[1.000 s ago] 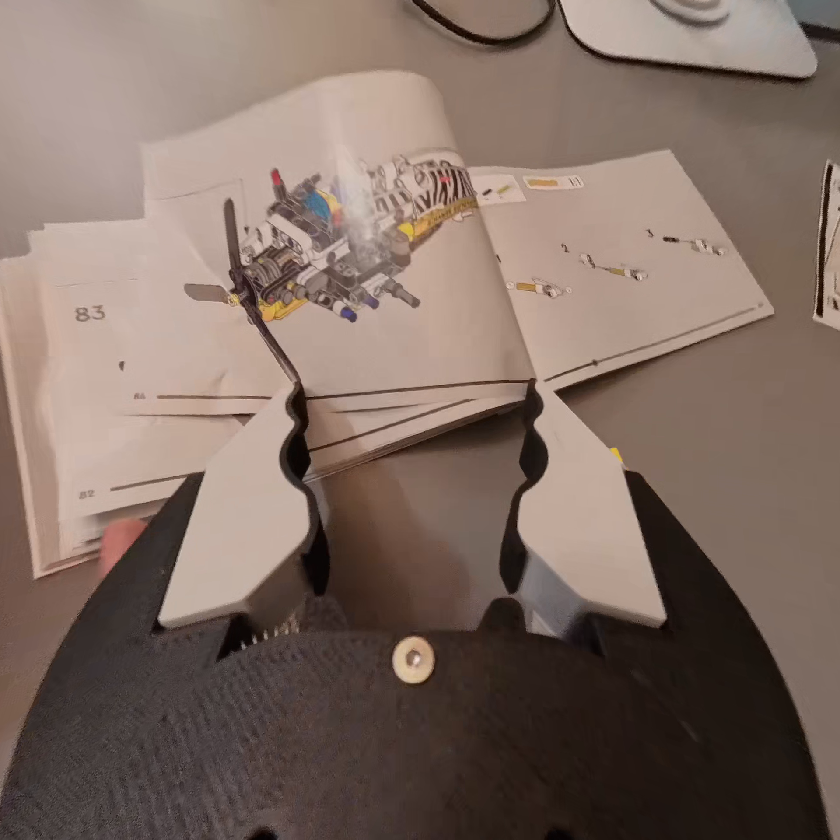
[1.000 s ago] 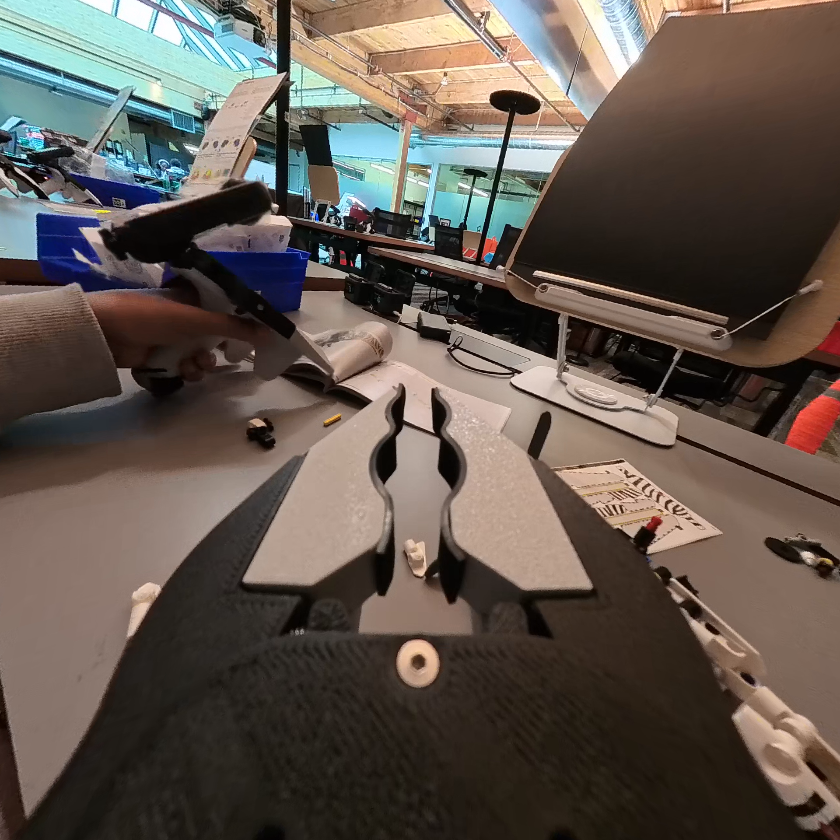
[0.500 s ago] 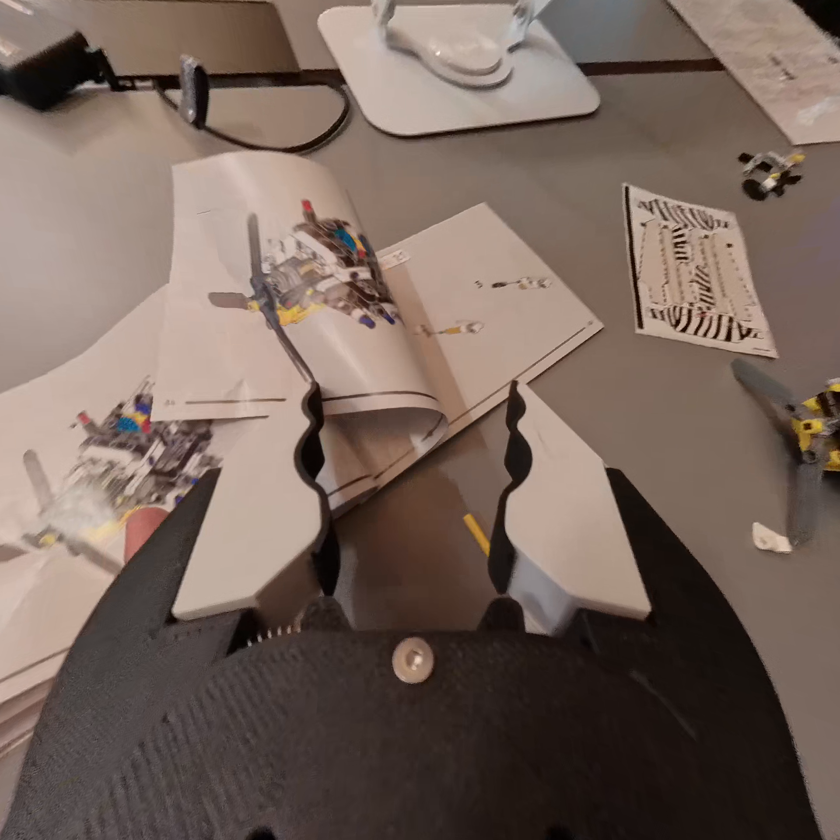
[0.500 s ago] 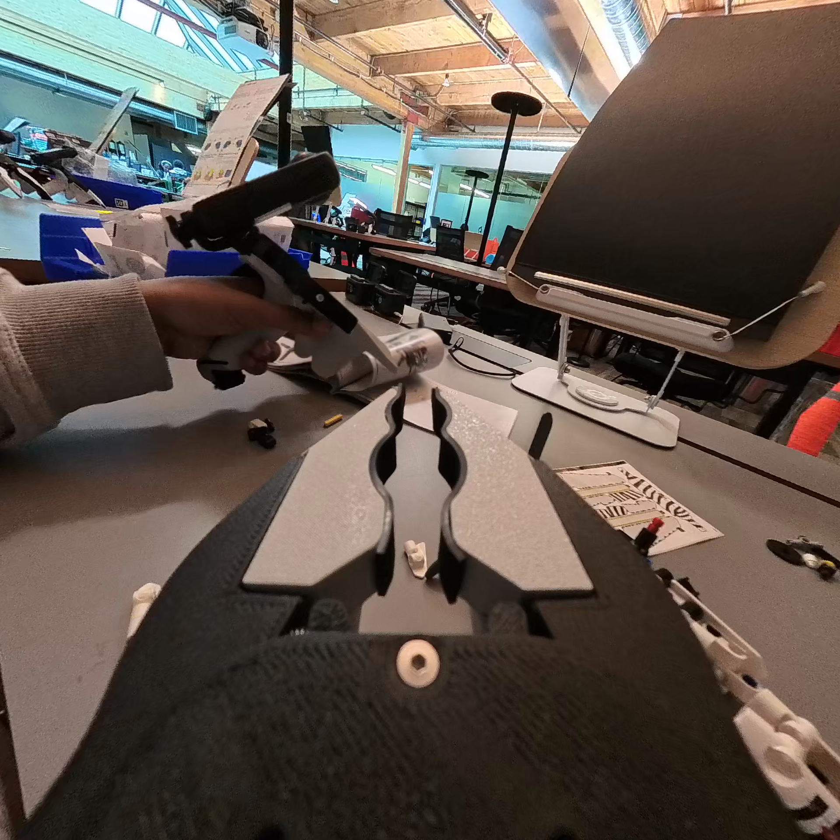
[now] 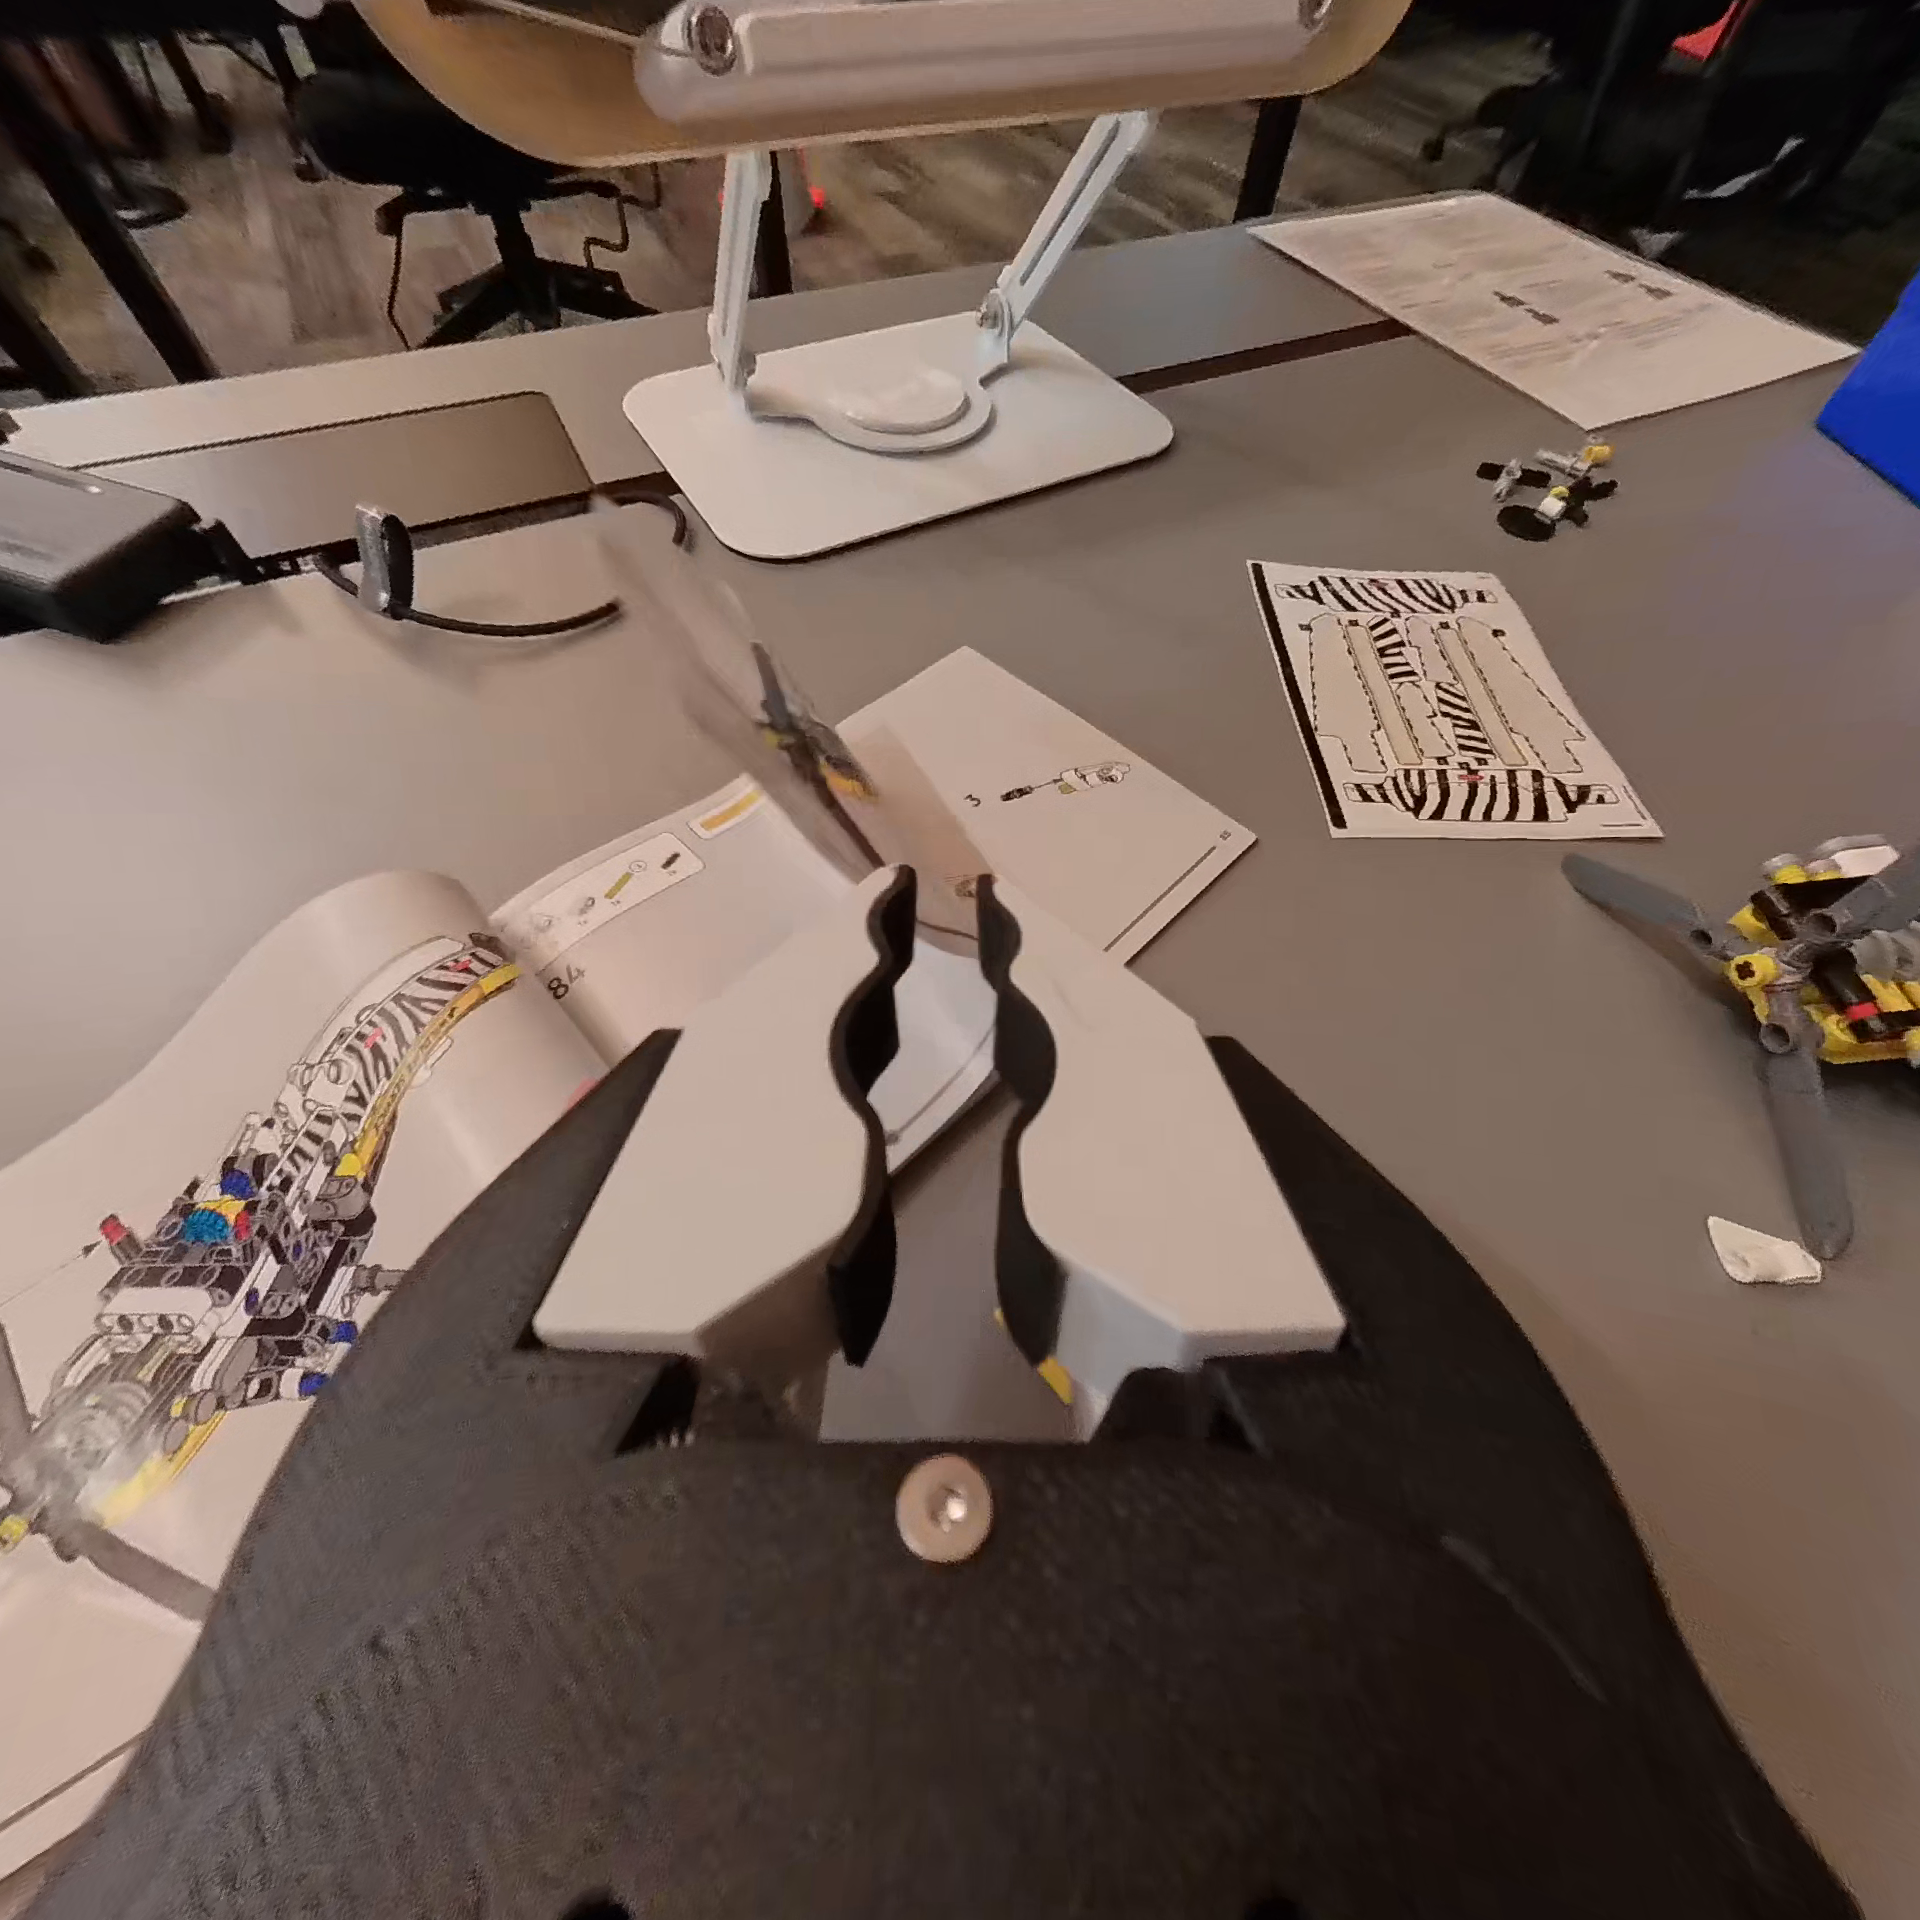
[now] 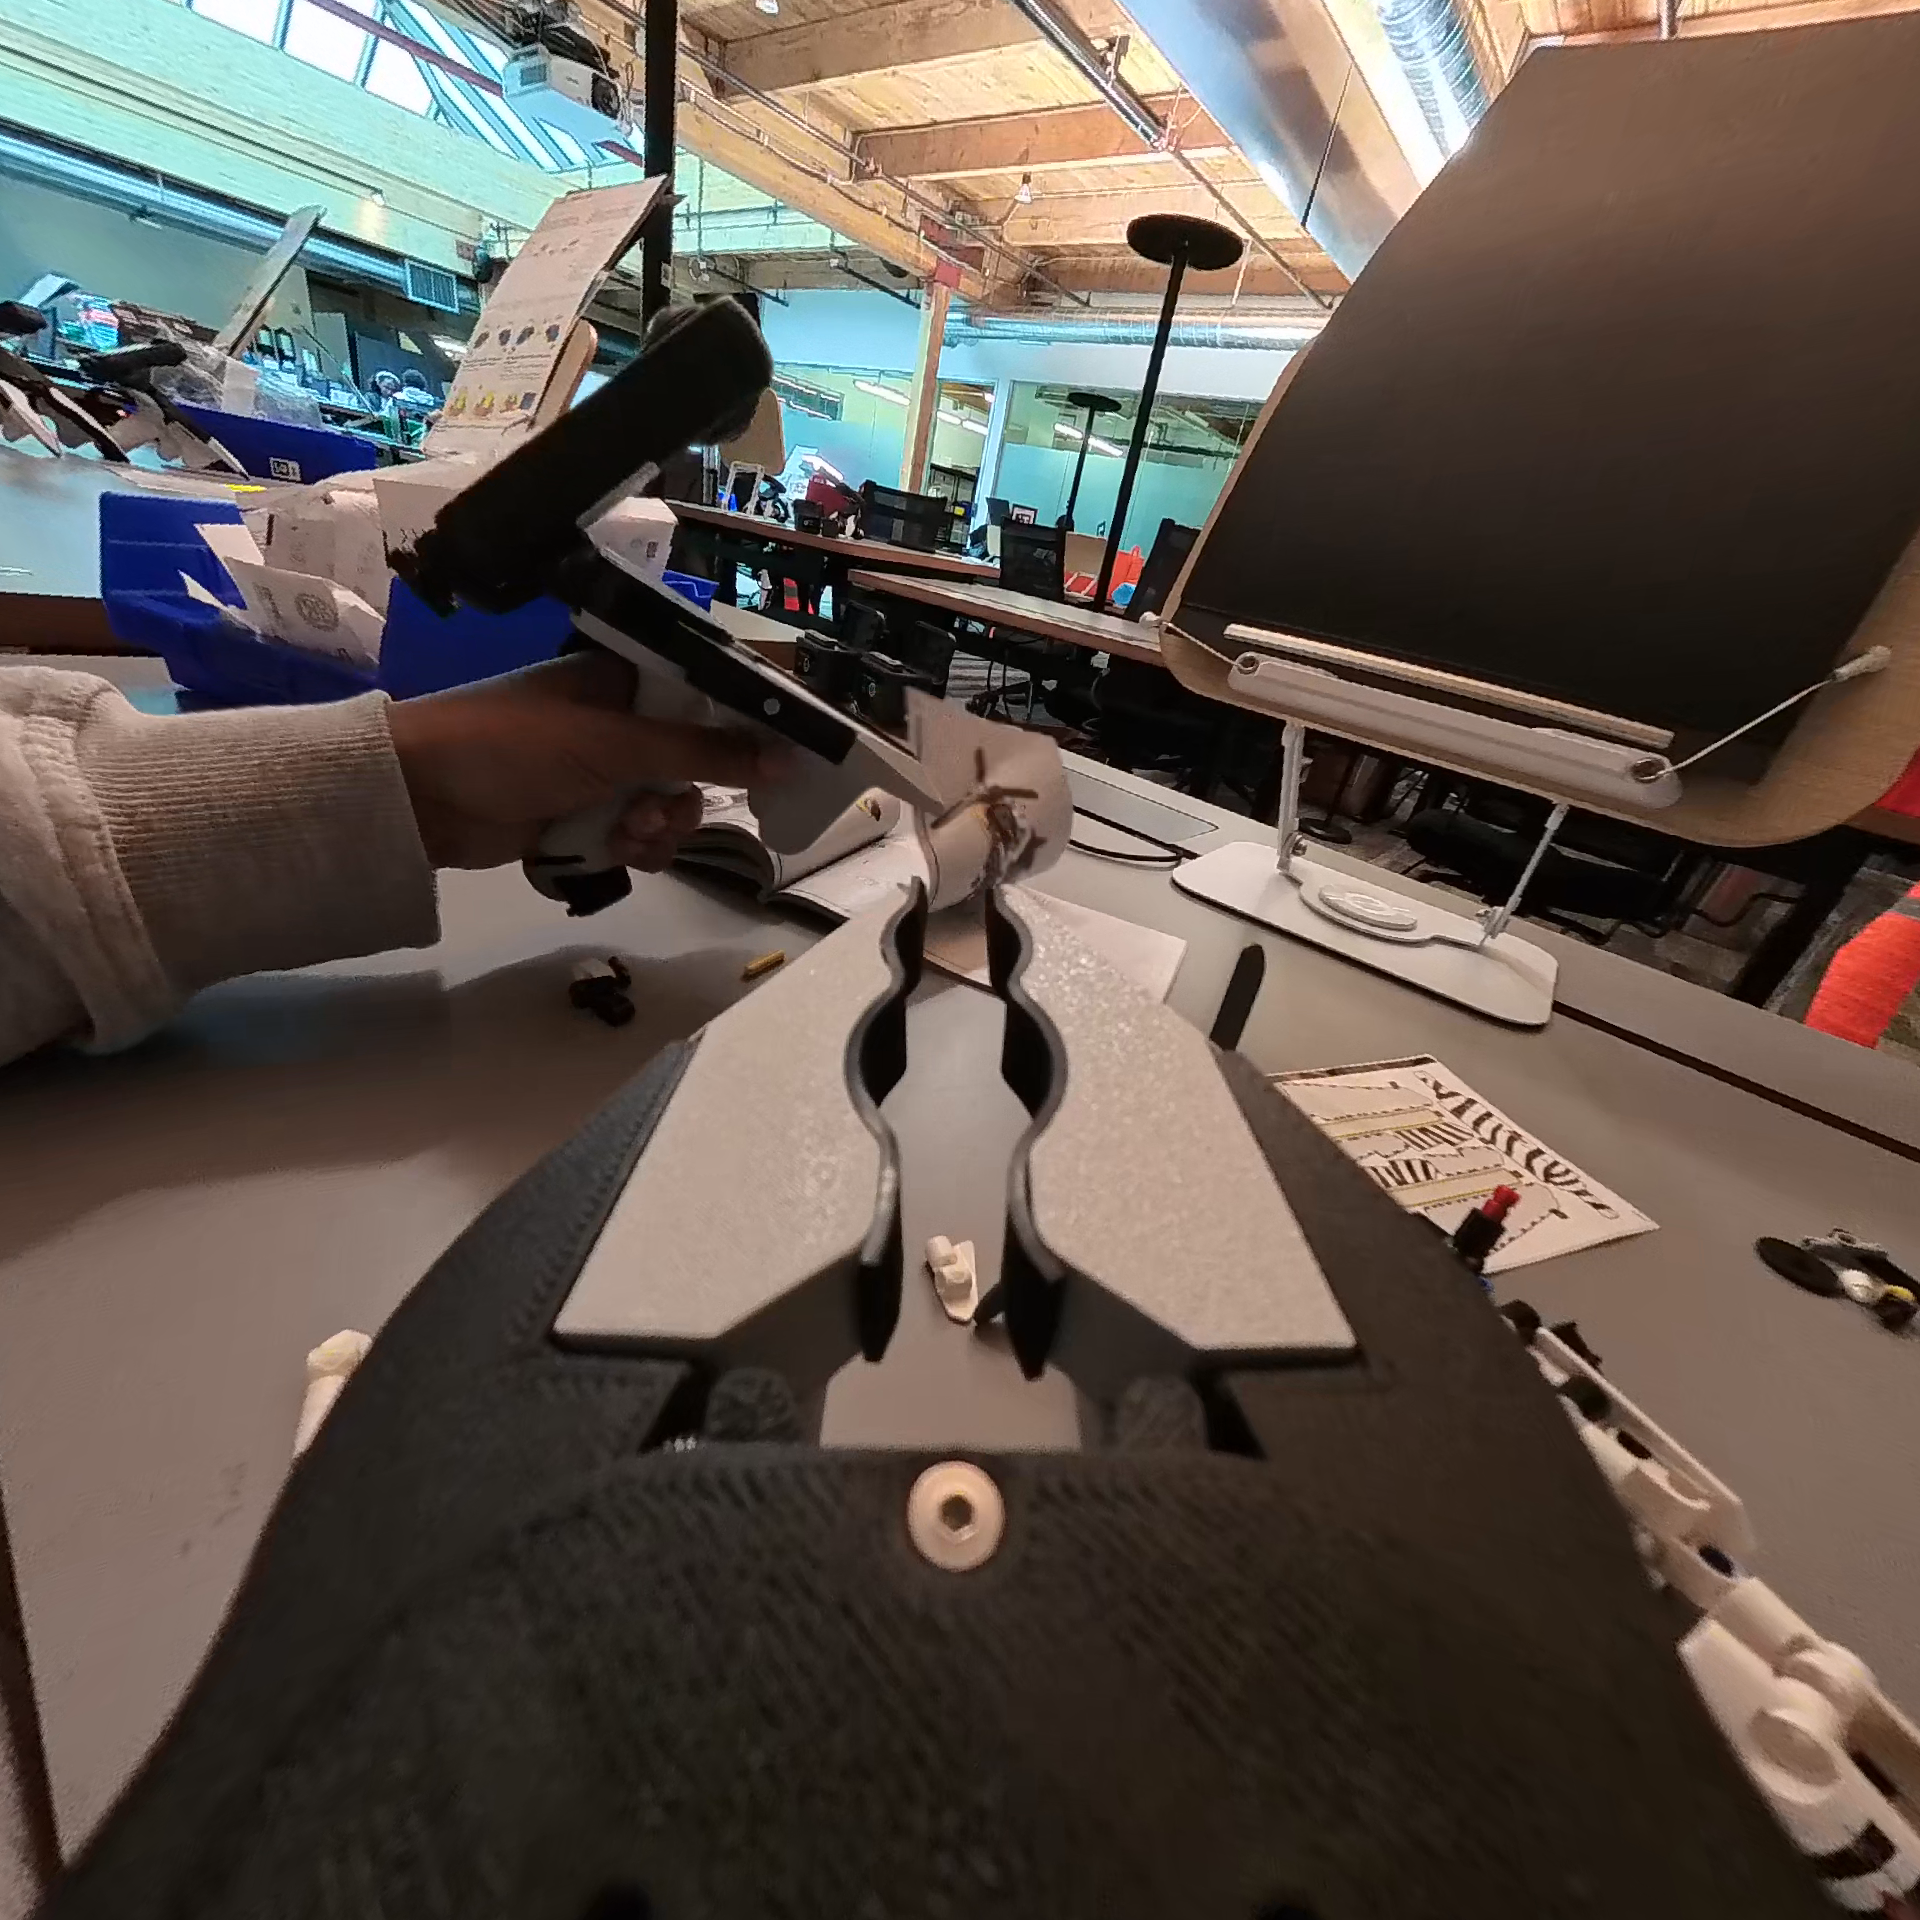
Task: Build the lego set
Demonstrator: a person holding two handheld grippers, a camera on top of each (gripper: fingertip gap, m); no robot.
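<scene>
Left wrist view: narrowed since half a second ago, left gripper (image 5: 943, 891) now nearly together, pinching a blurred lifted page (image 5: 727, 686) of the instruction booklet (image 5: 343, 997). One sticker sheet (image 5: 1439, 701), one propeller model (image 5: 1787, 997) cut by the right edge, one small piece cluster (image 5: 1548, 486) on the grey table (image 5: 1455, 1299).

Right wrist view: unchanged, right gripper (image 6: 954, 914) slightly apart, empty. Raised higher, the left gripper (image 6: 935, 800) with the curled page (image 6: 987, 800). One small white piece (image 6: 953, 1263) on the table between the fingers; white model (image 6: 1704, 1558) cut off at right.
</scene>
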